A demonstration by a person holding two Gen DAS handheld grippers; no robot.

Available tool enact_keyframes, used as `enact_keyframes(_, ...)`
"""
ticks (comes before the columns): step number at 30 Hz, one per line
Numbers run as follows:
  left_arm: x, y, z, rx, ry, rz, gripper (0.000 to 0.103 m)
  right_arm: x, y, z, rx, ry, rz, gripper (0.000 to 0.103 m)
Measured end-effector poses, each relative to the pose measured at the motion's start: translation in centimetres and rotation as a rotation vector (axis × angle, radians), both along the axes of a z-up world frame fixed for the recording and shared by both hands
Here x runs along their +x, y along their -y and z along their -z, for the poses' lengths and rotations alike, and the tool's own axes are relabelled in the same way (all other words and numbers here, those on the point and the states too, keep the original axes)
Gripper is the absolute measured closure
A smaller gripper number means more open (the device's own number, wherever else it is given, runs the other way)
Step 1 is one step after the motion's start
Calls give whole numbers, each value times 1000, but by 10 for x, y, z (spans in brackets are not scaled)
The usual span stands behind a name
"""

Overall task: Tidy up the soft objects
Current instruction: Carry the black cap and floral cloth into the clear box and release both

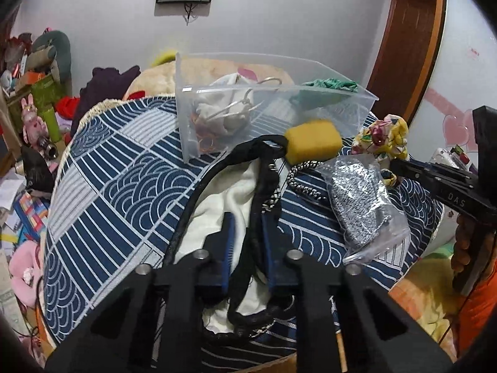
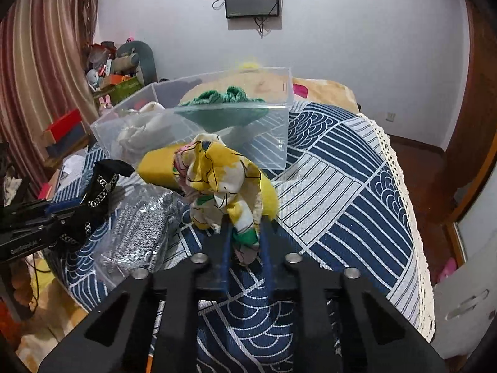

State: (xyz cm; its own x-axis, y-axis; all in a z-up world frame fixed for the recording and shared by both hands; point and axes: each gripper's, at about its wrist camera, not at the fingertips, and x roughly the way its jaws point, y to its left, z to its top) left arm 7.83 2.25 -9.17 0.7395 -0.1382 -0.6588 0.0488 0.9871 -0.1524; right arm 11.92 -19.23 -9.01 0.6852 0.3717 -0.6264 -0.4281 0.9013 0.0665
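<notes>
While the left gripper (image 1: 247, 227) clamped the black-trimmed garment (image 1: 217, 217), partly hidden, the right gripper's (image 2: 245, 233) jaws pinched the floral cloth (image 2: 217, 183), which hid part of the yellow sponge (image 2: 155, 168).

Sponge (image 1: 313, 141) before bin (image 1: 366, 96); bagged scrubber (image 1: 360, 199) beside sponge.

Quick count, going off the one clear plastic bin (image 1: 273, 105): two soft things inside it, a white cloth bundle (image 1: 217, 105) and a green knit piece (image 1: 329, 88). Just in front: one yellow sponge (image 1: 313, 144), one floral cloth (image 2: 223, 183), one silver bagged item (image 1: 360, 199), one black-and-white garment (image 1: 245, 205).
</notes>
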Motion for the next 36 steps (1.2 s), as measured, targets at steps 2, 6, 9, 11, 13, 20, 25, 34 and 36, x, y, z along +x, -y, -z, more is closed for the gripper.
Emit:
enact_keyframes(2, -1, 1, -5, 8, 13, -3, 89, -1, -2, -3, 3, 7, -2, 91)
enact_keyframes(6, -5, -3, -17, -5, 42, -9, 97, -6, -2, -8, -11, 28, 4, 91)
enact_keyframes(9, -8, -5, -30, -11, 75, -15, 97, -10, 0, -12, -8, 49, 17, 91)
enact_keyframes(11, -10, -5, -40, -4, 105, -17, 98, -11, 2, -16, 5, 55, 15, 91)
enact_keyframes(13, -11, -3, -46, 1, 122, -16, 98, -13, 3, -22, 19, 69, 13, 91)
enact_keyframes(20, -5, -3, -68, -4, 168, -7, 98, -15, 0, -46, 53, 131, -1, 91)
enact_keyframes(25, 1, -1, -86, 6, 222, -2, 98, -9, -7, -62, 75, 169, -5, 91)
enact_keyframes(34, 21, -3, -118, 10, 311, -14, 98, 9, -18, -79, 100, 209, -5, 91)
enact_keyframes(36, 30, -6, -122, 6, 318, -15, 98, 14, -21, -83, 109, 213, -3, 91)
